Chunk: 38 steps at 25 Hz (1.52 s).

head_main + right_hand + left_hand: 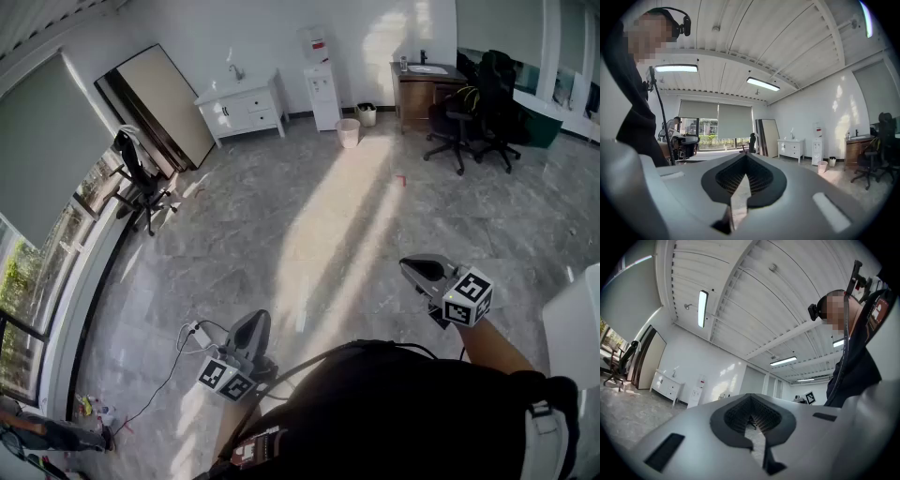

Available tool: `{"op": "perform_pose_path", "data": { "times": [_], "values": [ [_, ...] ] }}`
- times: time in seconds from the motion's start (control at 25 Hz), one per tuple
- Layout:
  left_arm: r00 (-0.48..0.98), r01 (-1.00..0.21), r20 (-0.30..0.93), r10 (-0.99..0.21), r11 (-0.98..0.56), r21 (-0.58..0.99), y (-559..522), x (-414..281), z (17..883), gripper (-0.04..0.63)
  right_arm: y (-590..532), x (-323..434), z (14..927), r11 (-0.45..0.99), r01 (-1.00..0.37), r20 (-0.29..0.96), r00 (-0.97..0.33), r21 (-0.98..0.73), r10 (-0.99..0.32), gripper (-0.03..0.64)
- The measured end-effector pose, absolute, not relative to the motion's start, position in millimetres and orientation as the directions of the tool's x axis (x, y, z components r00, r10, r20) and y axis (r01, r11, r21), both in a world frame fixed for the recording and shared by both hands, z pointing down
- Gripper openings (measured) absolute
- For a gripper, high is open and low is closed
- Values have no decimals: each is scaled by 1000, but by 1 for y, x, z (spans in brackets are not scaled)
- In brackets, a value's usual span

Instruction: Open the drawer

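Risk: with fingers of grey left gripper [251, 328] and grey right gripper [412, 268] closed and empty, we judge the far white drawer cabinet [246, 108] ungraspable until they open.

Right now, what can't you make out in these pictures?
Cabinet drawers: head view, too small to tell handles or gaps.
White block: head view, cut off by the right edge.
Floor clutter: head view, too small to name.
Person: face blurred over in both gripper views.
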State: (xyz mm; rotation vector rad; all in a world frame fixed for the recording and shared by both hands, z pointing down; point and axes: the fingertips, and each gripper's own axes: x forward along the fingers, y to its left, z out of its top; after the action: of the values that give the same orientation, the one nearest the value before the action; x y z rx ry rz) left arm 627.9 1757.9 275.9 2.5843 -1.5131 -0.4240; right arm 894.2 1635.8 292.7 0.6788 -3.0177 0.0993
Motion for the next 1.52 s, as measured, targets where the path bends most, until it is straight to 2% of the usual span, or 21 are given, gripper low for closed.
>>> {"op": "perform_pose_path", "data": {
  "times": [1.08, 1.32, 1.52],
  "values": [
    [470, -828, -173, -866, -500, 252, 1754, 635, 285, -9, 1636, 897, 294, 904, -425, 50, -905, -36, -423, -2],
    [501, -812, -171, -849, -529, 246, 1742, 659, 279, -9, 1634, 923, 289, 894, -445, 45, -895, -40, -444, -2],
    [530, -795, -170, -831, -556, 242, 1726, 706, 275, -9, 1627, 974, 289, 878, -477, 46, -879, -51, -475, -2]
  ]
}}
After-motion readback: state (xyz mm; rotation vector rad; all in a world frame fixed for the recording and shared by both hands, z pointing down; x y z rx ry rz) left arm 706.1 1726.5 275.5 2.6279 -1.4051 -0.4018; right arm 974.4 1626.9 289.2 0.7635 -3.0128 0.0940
